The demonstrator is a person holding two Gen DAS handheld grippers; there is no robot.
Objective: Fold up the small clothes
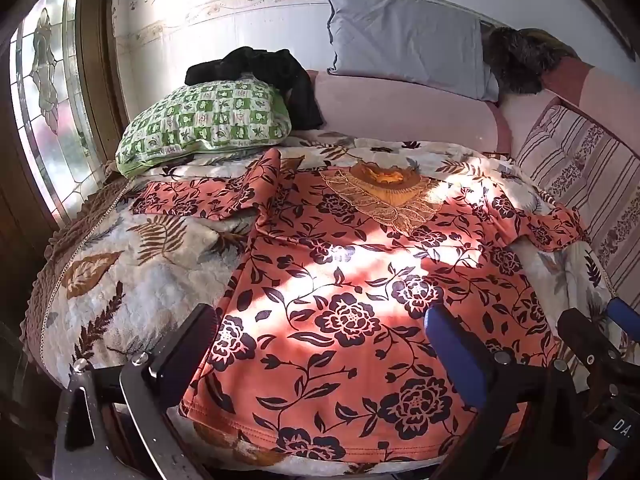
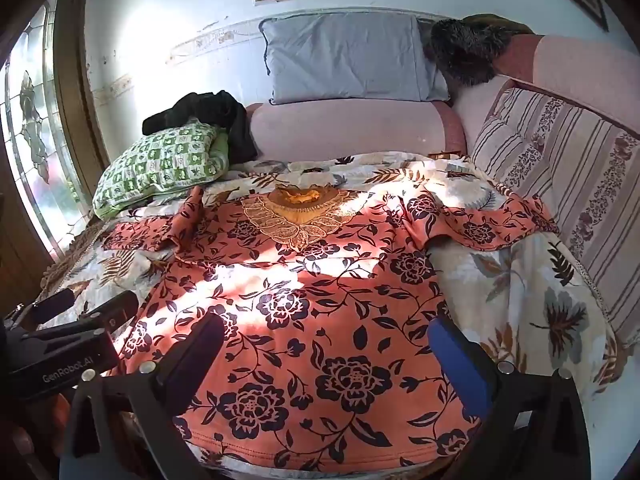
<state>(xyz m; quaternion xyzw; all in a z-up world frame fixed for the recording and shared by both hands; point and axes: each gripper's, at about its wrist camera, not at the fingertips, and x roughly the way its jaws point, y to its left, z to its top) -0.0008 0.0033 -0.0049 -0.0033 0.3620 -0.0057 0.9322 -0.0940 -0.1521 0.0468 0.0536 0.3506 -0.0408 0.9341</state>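
An orange shirt with dark flowers lies spread flat on a leaf-print blanket, collar with gold embroidery at the far end, hem toward me. Its left sleeve is crumpled; its right sleeve lies out toward the cushions. My left gripper is open, hovering over the left part of the hem, empty. My right gripper is open over the right part of the shirt, empty. The right gripper's fingers show in the left wrist view; the left gripper shows at left in the right wrist view.
A green checked pillow with a black garment on it lies at the far left. A grey-blue pillow leans on the wall. Striped cushions line the right side. A stained-glass window is at left.
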